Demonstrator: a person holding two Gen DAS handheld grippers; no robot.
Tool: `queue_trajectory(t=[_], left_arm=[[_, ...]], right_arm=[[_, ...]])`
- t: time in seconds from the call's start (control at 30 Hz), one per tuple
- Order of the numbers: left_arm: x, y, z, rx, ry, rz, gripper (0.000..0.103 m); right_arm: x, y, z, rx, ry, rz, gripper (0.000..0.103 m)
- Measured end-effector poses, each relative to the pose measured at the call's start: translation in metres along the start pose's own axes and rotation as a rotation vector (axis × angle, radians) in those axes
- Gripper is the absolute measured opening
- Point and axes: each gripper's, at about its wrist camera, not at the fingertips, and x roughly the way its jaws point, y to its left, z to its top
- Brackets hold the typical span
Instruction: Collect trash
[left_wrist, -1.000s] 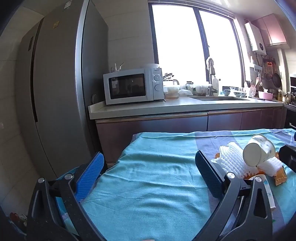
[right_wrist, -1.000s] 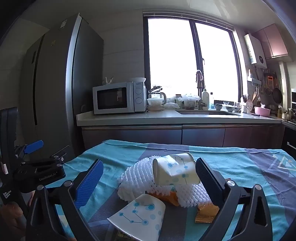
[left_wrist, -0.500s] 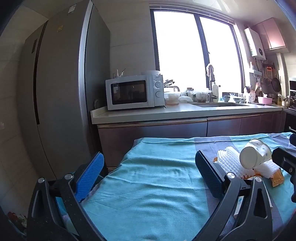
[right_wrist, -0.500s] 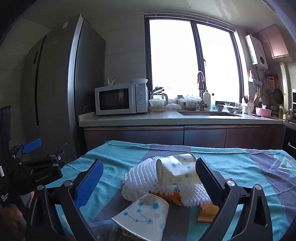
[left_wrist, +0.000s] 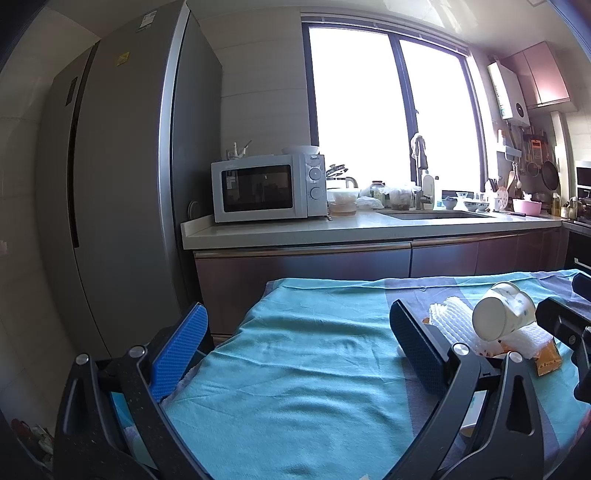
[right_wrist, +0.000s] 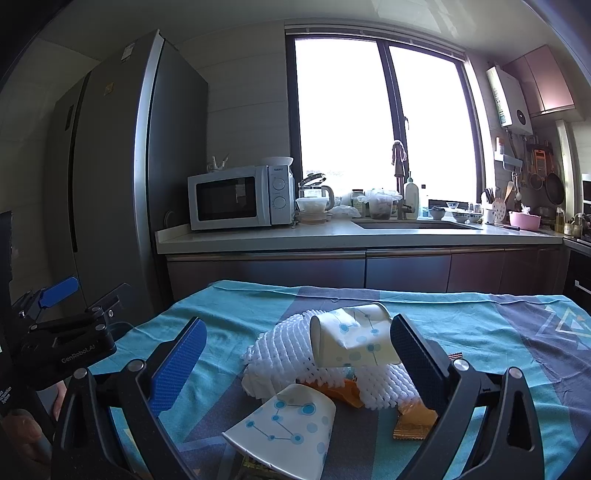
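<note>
A pile of trash lies on the teal tablecloth (right_wrist: 236, 325). It holds white foam fruit netting (right_wrist: 284, 350), a crumpled paper cup (right_wrist: 351, 343) on top, a flattened paper cup (right_wrist: 288, 424) in front and an orange wrapper (right_wrist: 413, 421). My right gripper (right_wrist: 295, 362) is open just above the table, its jaws on either side of the pile. My left gripper (left_wrist: 295, 347) is open and empty over bare cloth at the table's left end. The pile shows in the left wrist view, with the netting (left_wrist: 450, 317) and the cup (left_wrist: 502, 314) to the right of the right finger.
A tall grey fridge (left_wrist: 122, 192) stands at the left. A counter (left_wrist: 332, 229) behind the table carries a microwave (left_wrist: 266, 188), bowls and a sink. The left gripper's body (right_wrist: 62, 347) shows at the left edge of the right wrist view.
Both views have shifted a little: the kitchen sits lower and to the right in the left wrist view, and the pile lies slightly nearer the right gripper. Both grippers stay open.
</note>
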Motion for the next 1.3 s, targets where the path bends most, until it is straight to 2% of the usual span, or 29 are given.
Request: queue_trajectory(t=[1.3], left_arm=[[-0.0009,-0.0021,-0.0081,-0.01,-0.014,-0.001,0.097]], right_arm=[[0.0021,-0.0037,-0.0003,0.011,0.007,0.012,0.096]])
